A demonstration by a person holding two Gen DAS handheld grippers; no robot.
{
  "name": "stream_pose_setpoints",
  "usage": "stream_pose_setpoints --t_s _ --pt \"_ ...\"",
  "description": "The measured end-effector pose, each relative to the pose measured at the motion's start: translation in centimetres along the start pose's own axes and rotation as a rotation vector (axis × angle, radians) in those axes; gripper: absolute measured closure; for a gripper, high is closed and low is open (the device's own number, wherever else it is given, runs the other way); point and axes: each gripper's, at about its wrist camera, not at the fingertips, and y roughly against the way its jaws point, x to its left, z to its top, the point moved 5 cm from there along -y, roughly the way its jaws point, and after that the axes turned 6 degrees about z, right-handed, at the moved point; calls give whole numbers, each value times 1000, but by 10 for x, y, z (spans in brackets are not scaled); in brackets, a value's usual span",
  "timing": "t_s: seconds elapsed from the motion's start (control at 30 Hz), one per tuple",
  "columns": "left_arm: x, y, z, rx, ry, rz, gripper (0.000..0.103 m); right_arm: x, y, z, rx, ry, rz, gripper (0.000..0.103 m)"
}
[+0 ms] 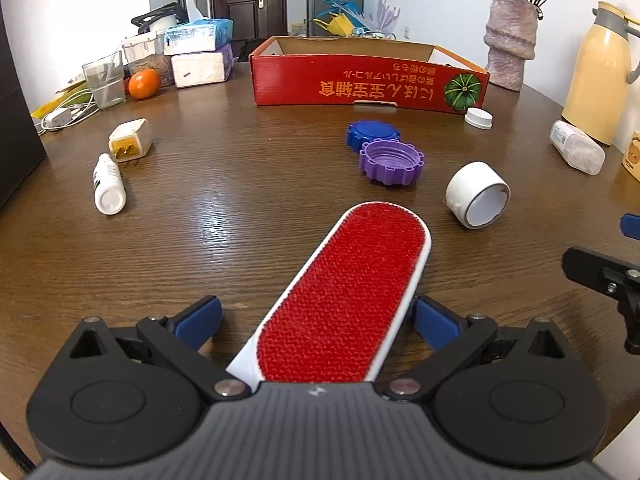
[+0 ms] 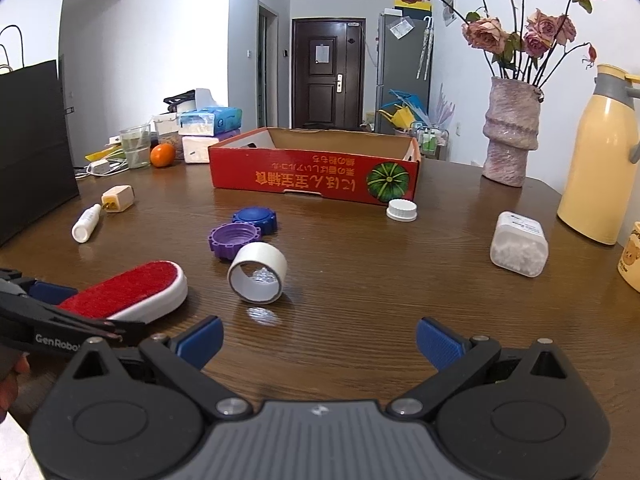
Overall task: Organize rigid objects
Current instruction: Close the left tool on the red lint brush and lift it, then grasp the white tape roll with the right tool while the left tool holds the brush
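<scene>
Red lint brush points (lengthwise) toward the box.

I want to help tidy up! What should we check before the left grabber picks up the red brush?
1. Lint brush lies between the left gripper fingers: ok.
2. Jaws wide open, not touching it: ok.
3. Right gripper open, holding nothing: ok.
4. Red cardboard box open on top: ok.
5. Path to the box: not ok, purple cap and blue cap sit in between.
6. Room inside the box: cannot tell.
</scene>
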Motion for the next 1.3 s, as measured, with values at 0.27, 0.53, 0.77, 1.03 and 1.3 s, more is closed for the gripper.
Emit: stream_pose_setpoints --t_s 0.27,0.53,0.77,1.03,1.3 --pt "-2 9 1 -44 1 -9 42 3 -8 -1 17 1 9 0" --pt "0 11 1 -49 16 -11 46 4 -14 -1 28 -1 13 0" --pt "1 11 2 -48 24 -13 46 4 -17 -2 34 0 16 0" --pt "2 12 3 -46 28 -13 47 6 -22 4 29 6 21 0" --pt "7 16 9 -64 35 -4 47 13 -35 13 25 15 38 0"
